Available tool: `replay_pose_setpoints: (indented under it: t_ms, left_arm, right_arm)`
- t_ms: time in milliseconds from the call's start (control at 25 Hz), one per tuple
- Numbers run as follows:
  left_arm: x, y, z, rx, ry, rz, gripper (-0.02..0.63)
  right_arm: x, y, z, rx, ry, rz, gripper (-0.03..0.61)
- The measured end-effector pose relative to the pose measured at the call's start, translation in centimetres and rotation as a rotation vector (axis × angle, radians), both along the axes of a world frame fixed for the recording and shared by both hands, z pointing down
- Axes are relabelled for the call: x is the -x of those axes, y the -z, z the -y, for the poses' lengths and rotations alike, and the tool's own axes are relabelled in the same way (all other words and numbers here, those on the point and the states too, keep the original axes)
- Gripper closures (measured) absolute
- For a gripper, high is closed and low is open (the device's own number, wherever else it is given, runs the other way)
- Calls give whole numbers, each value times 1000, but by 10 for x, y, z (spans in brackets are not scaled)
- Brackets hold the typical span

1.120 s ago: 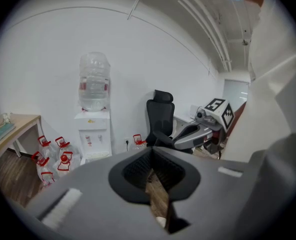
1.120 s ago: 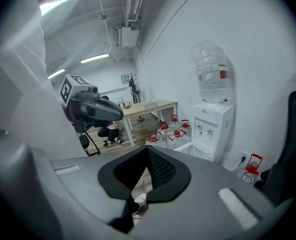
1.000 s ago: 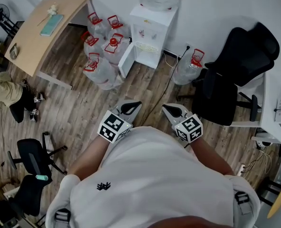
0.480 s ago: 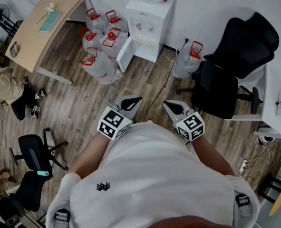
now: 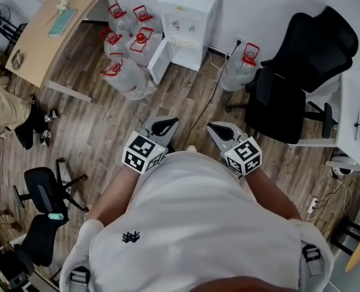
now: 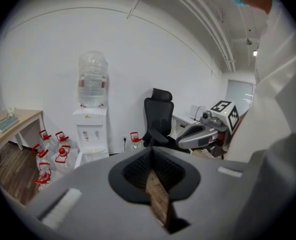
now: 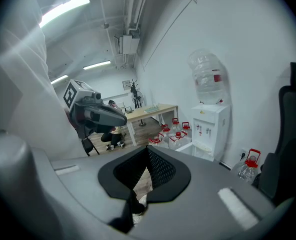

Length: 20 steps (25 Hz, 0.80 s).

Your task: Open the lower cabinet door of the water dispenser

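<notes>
**Door already stands open; both grippers clenched and empty, well short of it**

Dispenser (image 5: 189, 17) at my 12 o'clock, against the far wall. Its lower door (image 5: 158, 64) hangs swung out toward 11, edge-on to me, with the cabinet mouth showing pale behind it. It was swung out the same way a second ago, with no change in its angle that I can see.

What has changed: over the last second the dispenser, the bottles (image 5: 126, 52) at 11 and the desk (image 5: 49, 32) at 10 have all slid toward the top of the head view. The big jug on top of the dispenser is now nearly cut off. The floor planks slid with them. I either stepped back or dipped my head; I can't tell which.

Left gripper (image 5: 166, 125) and right gripper (image 5: 216, 129) are held close to my chest at 11 and 1, well apart from the door, with bare floor between. Both have their jaws pressed together with nothing in them. Each gripper view shows only a sliver of floor past the black pads.

A lone bottle (image 5: 240, 69) sits at 1 beside the dispenser. A black chair (image 5: 301, 66) is at 2. A cable (image 5: 211, 99) runs across the floor from the wall toward me.

Judgement: with the door open and my hands nowhere near it, the task looks done. This reads as standing off, not approaching. If the door needed to go wider, I'd have to close the whole gap first and watch the cable underfoot.
</notes>
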<state>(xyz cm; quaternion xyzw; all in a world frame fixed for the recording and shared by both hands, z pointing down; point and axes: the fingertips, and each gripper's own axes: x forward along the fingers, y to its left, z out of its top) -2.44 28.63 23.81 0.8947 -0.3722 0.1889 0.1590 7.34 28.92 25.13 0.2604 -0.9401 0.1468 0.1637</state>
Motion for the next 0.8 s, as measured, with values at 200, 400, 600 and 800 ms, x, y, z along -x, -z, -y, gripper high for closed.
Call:
replay_pose_setpoints:
  t_ms: [200, 400, 600, 800]
  left_arm:
    - [-4, -2, -5, 3, 1, -1, 560]
    - [-6, -4, -8, 4, -3, 3, 558]
    - [-7, -5, -10, 7, -8, 4, 560]
    - [-7, -7, -11, 15, -8, 5, 560]
  right_arm:
    - [-4, 1, -2, -3, -2, 5, 578]
    - [-5, 0, -5, -1, -7, 12, 577]
    - [-6, -1, -7, 2, -12, 15, 577]
    - [-5, -2, -7, 12, -14, 20, 577]
